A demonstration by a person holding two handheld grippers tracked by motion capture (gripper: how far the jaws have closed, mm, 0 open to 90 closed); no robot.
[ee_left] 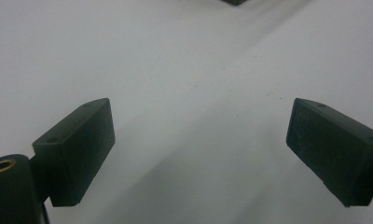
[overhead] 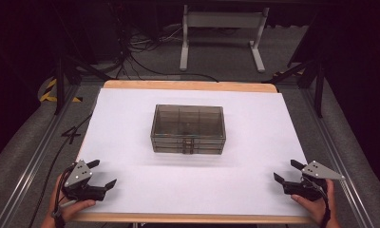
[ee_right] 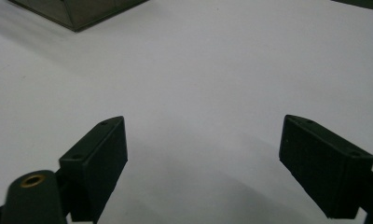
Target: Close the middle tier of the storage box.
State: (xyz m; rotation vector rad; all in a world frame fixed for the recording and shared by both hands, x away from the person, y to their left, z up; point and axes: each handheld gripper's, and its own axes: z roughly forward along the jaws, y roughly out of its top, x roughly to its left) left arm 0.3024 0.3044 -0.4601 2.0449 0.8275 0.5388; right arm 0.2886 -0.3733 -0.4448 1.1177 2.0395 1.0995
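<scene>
Both tongs, left tongs (overhead: 102, 175) and right tongs (overhead: 288, 171), rest wide open and empty at the near worktop (overhead: 131, 123) corners. Between them, farther back, stands the closed transparent box (overhead: 188, 128), well apart from both.

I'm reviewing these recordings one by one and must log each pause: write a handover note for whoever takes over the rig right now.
Left hand-held gripper: open, nothing between its jaws, low over the near left corner of the white table sheet.
Right hand-held gripper: open, holding nothing, at the near right corner.
Smoky transparent plastic compartment box: at the sheet's centre, lid closed, latches facing the person, apart from both grippers.
Done: nothing visible on the box yet.
Left: probably reach in and work the box; contents are too dim to tell.
</scene>
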